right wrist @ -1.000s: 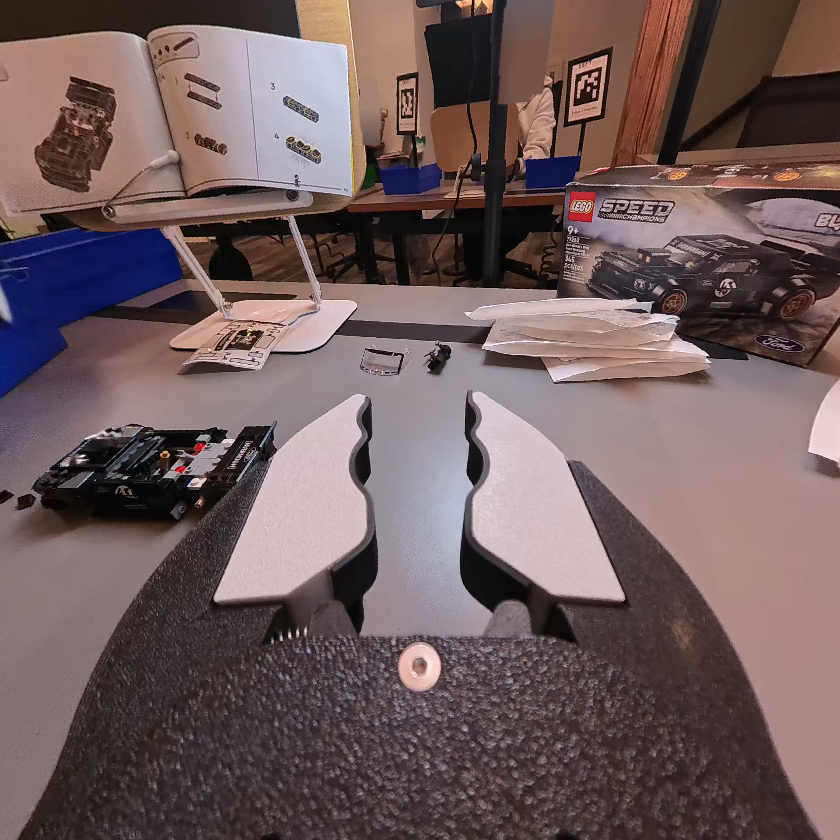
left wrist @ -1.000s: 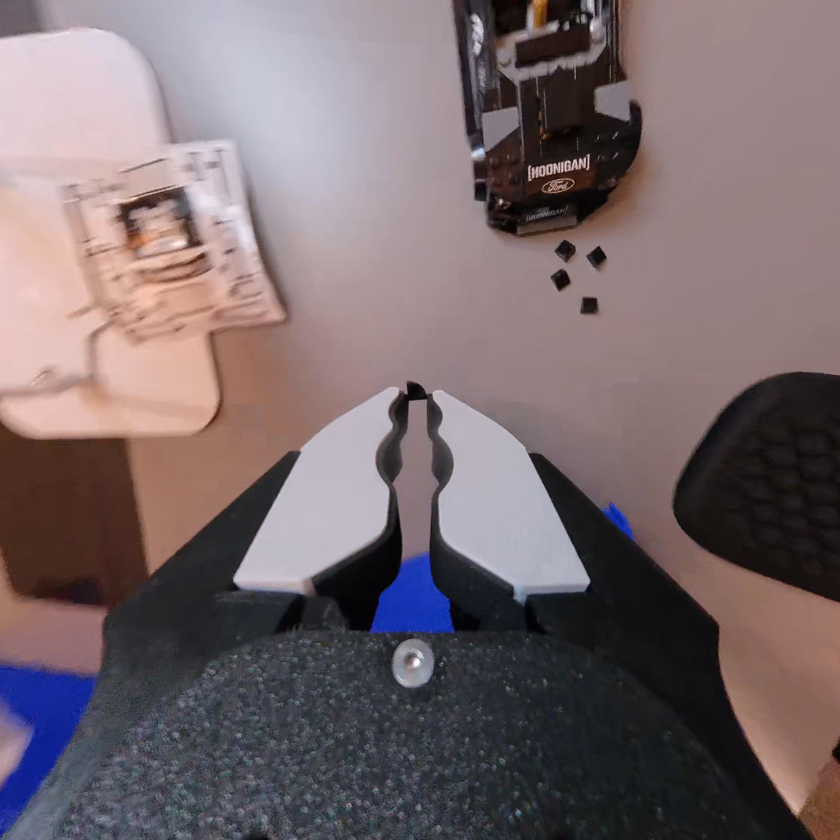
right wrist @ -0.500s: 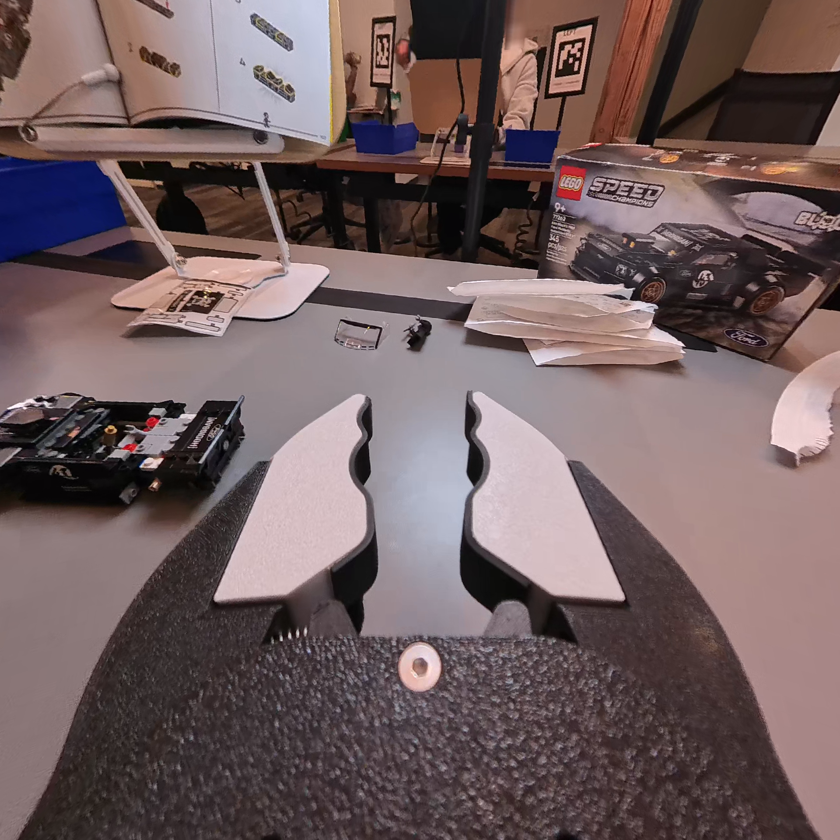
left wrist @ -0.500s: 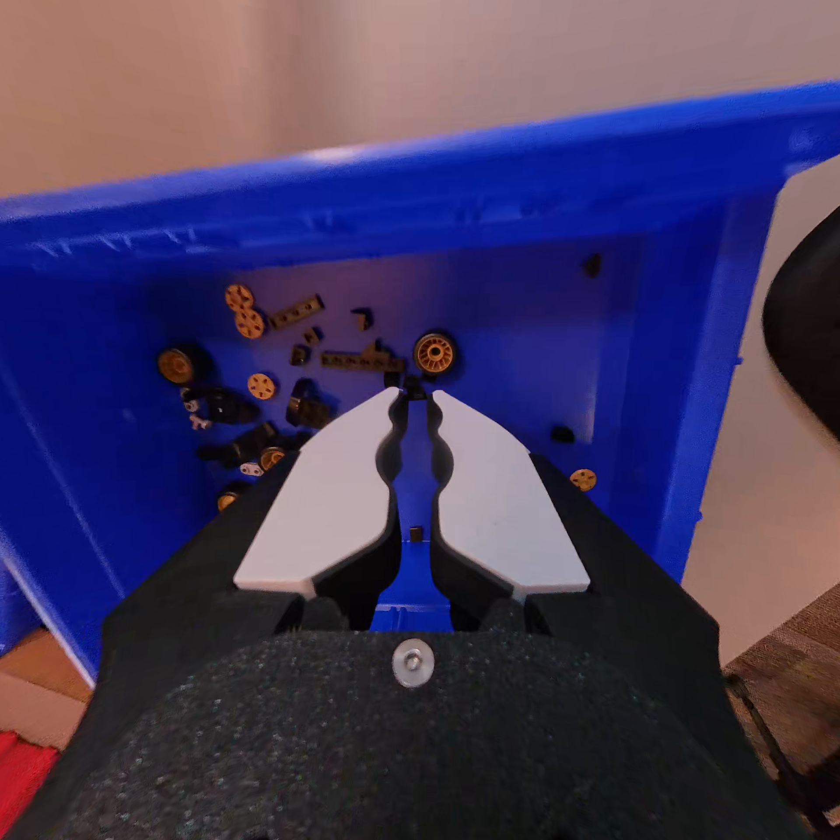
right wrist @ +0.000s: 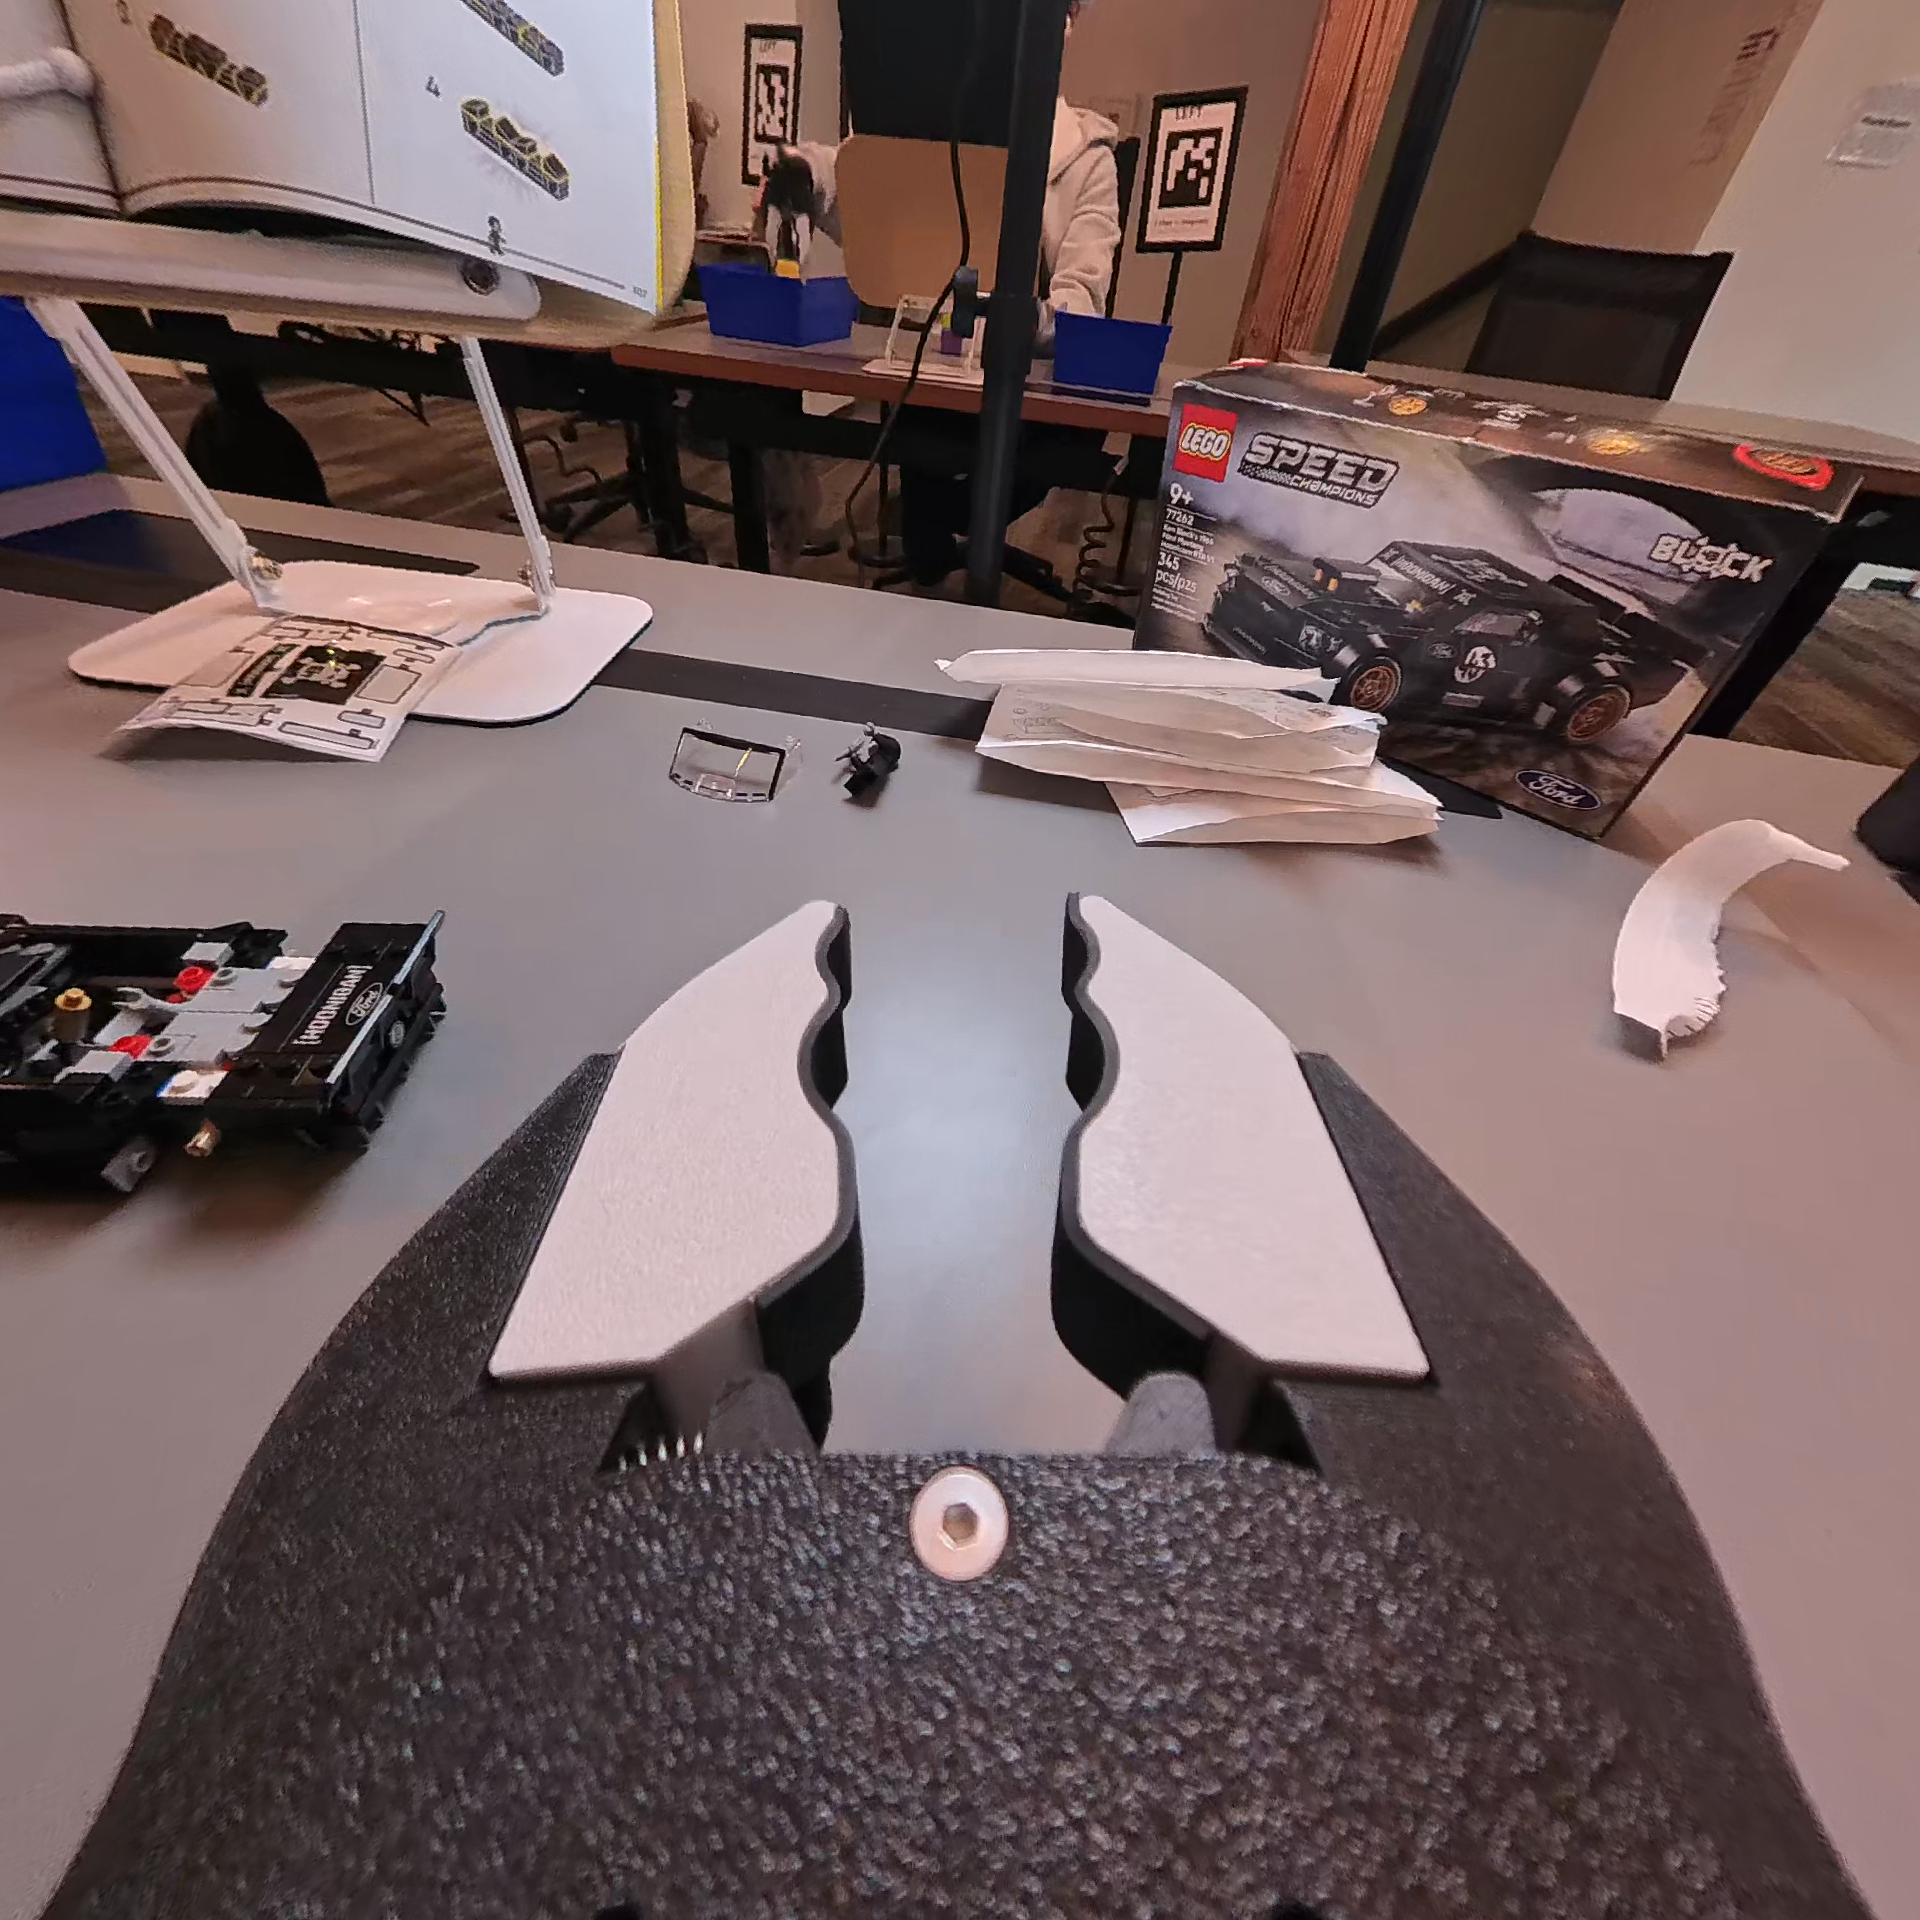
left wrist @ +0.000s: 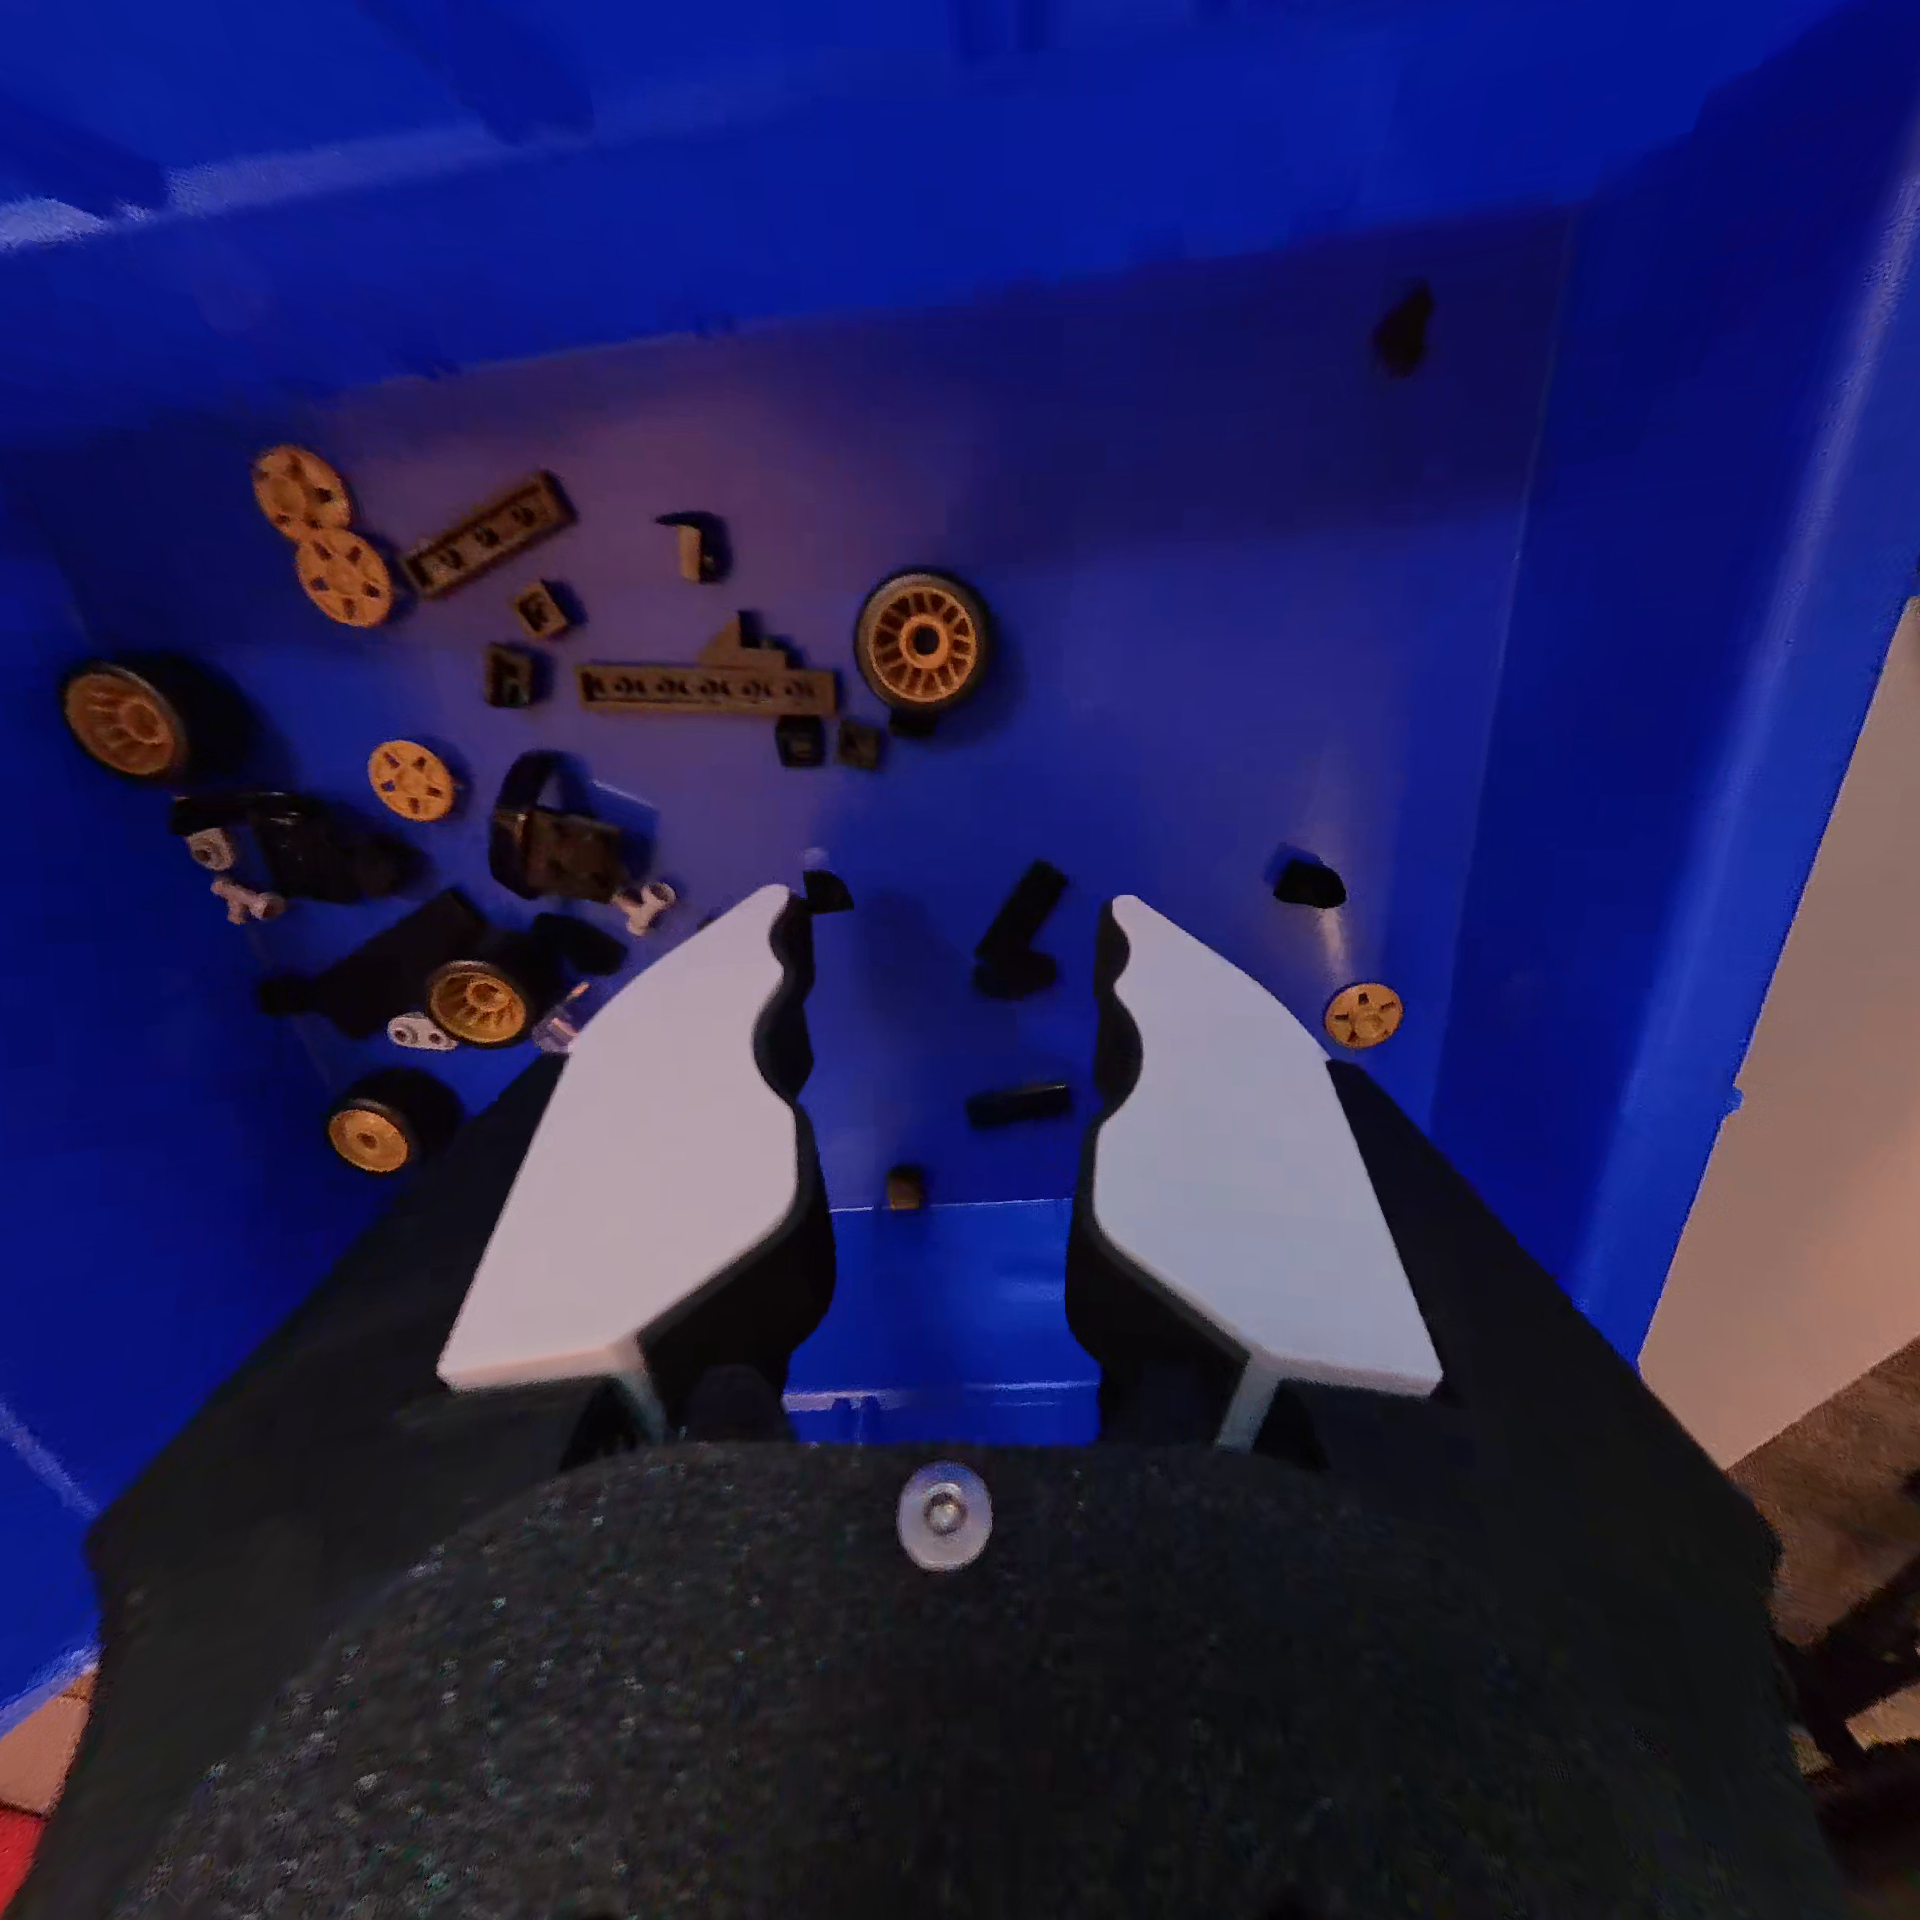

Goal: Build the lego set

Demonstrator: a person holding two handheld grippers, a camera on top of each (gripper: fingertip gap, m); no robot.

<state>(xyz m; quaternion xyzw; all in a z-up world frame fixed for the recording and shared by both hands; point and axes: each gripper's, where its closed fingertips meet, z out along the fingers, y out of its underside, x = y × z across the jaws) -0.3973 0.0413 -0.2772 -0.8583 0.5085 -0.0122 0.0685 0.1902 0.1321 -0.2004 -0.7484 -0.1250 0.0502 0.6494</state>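
- The left gripper (left wrist: 951,904) points down into a blue plastic bin (left wrist: 1662,644), its white fingers (left wrist: 665,1132) spread apart and grasping nothing.
- Loose lego pieces lie scattered over the bin floor, mostly to the left and far side of the fingers.
- A gold spoked wheel in a black tyre (left wrist: 923,642) sits far of the fingertips; a long dark plate (left wrist: 707,688) lies just left of it.
- Flat gold wheel discs (left wrist: 343,577) cluster at the far left, with more tyred wheels (left wrist: 125,719) along the left side.
- Small black pieces (left wrist: 1023,920) lie between and just beyond the fingertips; one tiny dark brick (left wrist: 904,1187) rests near the bin's near wall.
- The right gripper (right wrist: 956,909) hovers low over a grey counter (right wrist: 1558,1195), its fingers (right wrist: 1226,1122) also released and empty.
- The partly built black lego car (right wrist: 208,1029) stands on the counter at the left, apart from the gripper.
- Far across the counter lie a clear windscreen piece (right wrist: 732,767) and a small black part (right wrist: 868,758) just beside it.
- To the right of these sit a pile of white paper bags (right wrist: 1195,748) and the set's box (right wrist: 1475,592) behind it.
- A torn white paper scrap (right wrist: 1683,935) lies at the right.
- At the far left, a white stand (right wrist: 416,634) holds the open instruction booklet (right wrist: 416,94); a sticker sheet (right wrist: 291,681) rests on its base.
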